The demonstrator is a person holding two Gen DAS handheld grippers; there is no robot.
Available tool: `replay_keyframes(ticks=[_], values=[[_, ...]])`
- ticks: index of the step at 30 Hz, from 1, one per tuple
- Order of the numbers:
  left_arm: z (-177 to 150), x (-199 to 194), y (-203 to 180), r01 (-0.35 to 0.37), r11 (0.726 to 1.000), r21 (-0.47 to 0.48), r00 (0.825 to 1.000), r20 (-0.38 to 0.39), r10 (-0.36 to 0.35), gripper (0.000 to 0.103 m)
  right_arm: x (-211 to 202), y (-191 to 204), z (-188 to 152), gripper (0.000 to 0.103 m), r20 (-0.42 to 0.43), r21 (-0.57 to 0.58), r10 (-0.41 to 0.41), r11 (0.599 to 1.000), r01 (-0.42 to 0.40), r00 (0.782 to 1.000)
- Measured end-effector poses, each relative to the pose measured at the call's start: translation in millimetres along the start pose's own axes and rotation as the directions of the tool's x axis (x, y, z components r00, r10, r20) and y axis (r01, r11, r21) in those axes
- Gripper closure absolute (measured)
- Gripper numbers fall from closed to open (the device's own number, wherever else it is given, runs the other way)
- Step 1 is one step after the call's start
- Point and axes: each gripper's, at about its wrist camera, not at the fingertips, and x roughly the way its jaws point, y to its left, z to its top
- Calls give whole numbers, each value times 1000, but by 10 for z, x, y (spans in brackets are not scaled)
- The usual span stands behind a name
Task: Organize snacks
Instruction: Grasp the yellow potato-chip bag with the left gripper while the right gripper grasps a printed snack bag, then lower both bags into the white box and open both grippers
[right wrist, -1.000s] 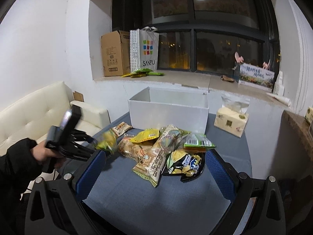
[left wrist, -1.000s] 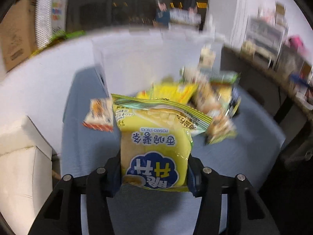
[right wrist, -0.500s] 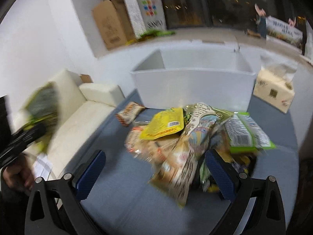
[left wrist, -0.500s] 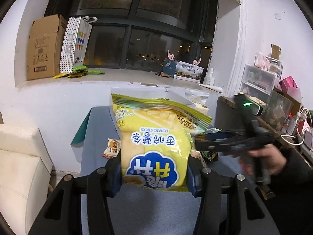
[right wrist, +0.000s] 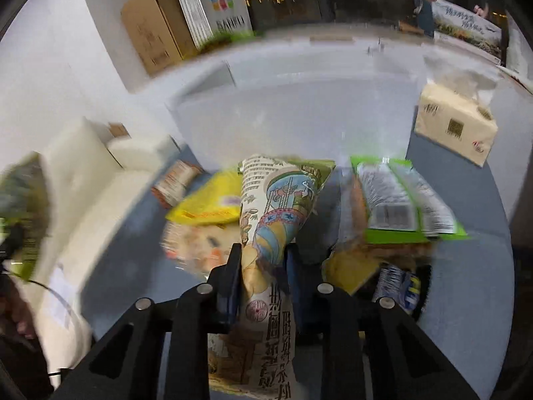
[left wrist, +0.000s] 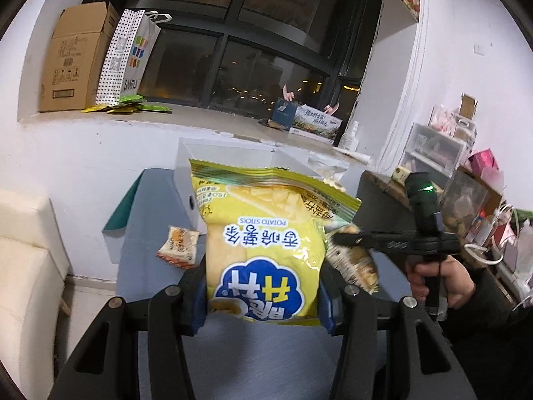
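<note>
My left gripper (left wrist: 261,295) is shut on a yellow potato sticks bag (left wrist: 263,233) and holds it upright above the blue table (left wrist: 150,233), in front of the white box (left wrist: 233,156). My right gripper (right wrist: 263,266) is shut on a long illustrated snack bag (right wrist: 266,226) over the snack pile; it also shows in the left wrist view (left wrist: 353,260). The pile holds a yellow packet (right wrist: 210,203), a green-edged packet (right wrist: 399,206) and a dark blue one (right wrist: 399,286). A small orange packet (left wrist: 178,246) lies apart on the table.
A white sofa (left wrist: 23,266) stands left of the table. A tissue box (right wrist: 456,123) sits at the table's far right. The windowsill holds a cardboard box (left wrist: 73,56) and a shopping bag (left wrist: 130,56). Shelves with clutter (left wrist: 466,166) stand on the right.
My right gripper went down onto the pile and shut on the illustrated bag. My left gripper kept the yellow bag, lifted from over the table and held facing the white box.
</note>
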Motion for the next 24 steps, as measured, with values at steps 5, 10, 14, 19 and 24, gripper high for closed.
replay_keyframes(ticks=[5, 10, 14, 19, 24], values=[[462, 186, -48, 65, 998, 1, 996, 55, -65, 47, -559, -43, 282, 77, 148, 7, 71, 997, -73, 986], [1316, 789, 51, 87, 996, -21, 994, 74, -86, 47, -739, -140, 1045, 77, 225, -33, 5, 999, 2, 974], [1915, 1560, 171, 19, 1000, -4, 1000, 16, -19, 47, -495, -220, 1910, 77, 200, -91, -112, 987, 132, 973], [2105, 2320, 388, -77, 997, 3, 993, -86, 77, 46, 47, -552, 2510, 77, 89, -52, -164, 984, 169, 982], [1976, 2791, 531, -153, 987, 53, 963, -217, 161, 0, 520, -745, 2595, 50, -25, -75, -189, 980, 187, 982]])
